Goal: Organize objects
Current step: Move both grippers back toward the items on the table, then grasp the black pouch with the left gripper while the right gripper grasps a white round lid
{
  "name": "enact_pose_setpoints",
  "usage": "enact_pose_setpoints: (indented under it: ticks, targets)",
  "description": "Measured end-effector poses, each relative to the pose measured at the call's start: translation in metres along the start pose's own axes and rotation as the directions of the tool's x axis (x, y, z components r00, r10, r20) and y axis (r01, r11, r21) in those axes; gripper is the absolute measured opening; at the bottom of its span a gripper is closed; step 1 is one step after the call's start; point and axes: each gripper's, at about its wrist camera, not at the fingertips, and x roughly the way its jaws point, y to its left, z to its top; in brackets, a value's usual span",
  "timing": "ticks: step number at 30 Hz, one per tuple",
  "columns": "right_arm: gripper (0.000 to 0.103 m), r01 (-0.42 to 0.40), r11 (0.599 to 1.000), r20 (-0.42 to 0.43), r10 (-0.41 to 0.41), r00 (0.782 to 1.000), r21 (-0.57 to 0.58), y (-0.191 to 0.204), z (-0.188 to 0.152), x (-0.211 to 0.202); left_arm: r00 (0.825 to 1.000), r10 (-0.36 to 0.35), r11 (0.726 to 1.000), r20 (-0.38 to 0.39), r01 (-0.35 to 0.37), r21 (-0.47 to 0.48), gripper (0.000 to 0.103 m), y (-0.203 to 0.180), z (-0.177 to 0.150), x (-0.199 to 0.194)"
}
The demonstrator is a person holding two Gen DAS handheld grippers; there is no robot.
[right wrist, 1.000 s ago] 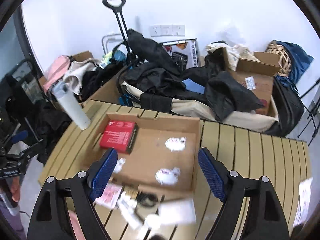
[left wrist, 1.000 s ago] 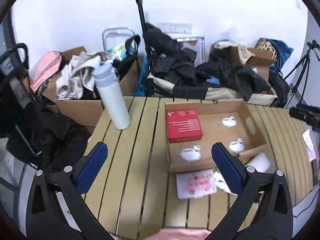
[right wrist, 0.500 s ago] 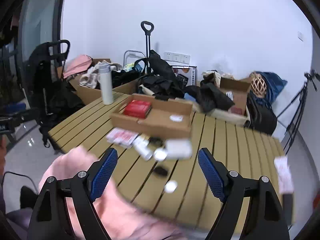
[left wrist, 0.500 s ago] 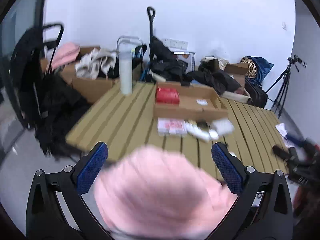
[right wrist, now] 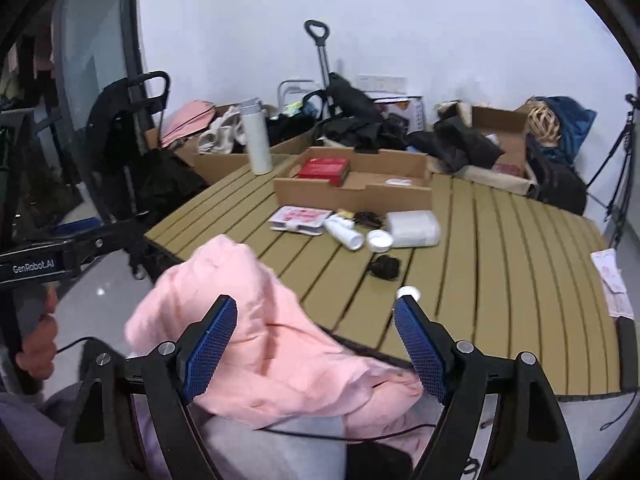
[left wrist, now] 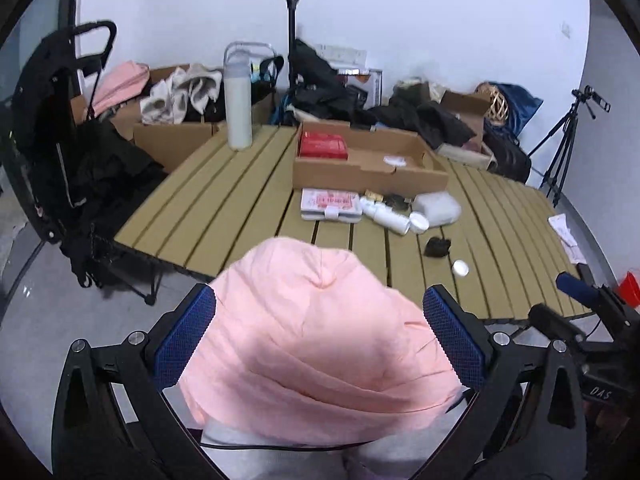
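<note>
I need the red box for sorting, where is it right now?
The red box lies inside the open cardboard tray at its far left corner, in both wrist views, to the right of the white bottle standing on the slatted table.

Both fisheye views are evenly and fairly brightly lit by soft, diffuse light — no hard shadows. The white wall [left wrist: 440, 20] toward twelve o'clock is near blown-out, with a bluish cast. Straight lines bow strongly toward the rim, and a black vignette fills the corners. The slatted table [right wrist: 500, 260] edges look slightly smeared. Pale reflections gleam on the floor [right wrist: 100, 288] at nine o'clock — the nearby glass panel [right wrist: 92, 80] looks dim.
</note>
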Motion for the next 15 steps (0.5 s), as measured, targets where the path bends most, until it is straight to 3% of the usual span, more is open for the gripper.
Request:
enact_pose_setpoints:
  ticks: [7, 11, 13, 15]
  targets:
    - [0.084, -0.023, 0.996, -0.106, 0.032, 0.994, 0.081, -0.032, -0.008, 0.05, 0.994, -0.053, 0.996, -0.091, 0.06, 0.07, 0.103, -0.013, 0.002, 0.055]
    - [0.084, 0.028, 0.998, -0.128, -0.021, 0.992, 0.051, -0.05, -0.005, 0.082, 0.986, -0.123, 0.986, -0.116, 0.134, 0.095, 0.101, -0.029, 0.016, 0.083]
    - [0.084, 0.042, 0.998, -0.132, -0.036, 0.991, 0.042, -0.06, -0.006, 0.099, 0.977, -0.174, 0.97, -0.121, 0.192, 0.153, 0.098, -0.05, 0.025, 0.101]
    - [0.084, 0.047, 0.998, -0.155, -0.039, 0.987, 0.047, -0.074, -0.009, 0.123, 0.956, -0.25, 0.929, -0.157, 0.282, 0.239, 0.089, -0.078, 0.03, 0.127]
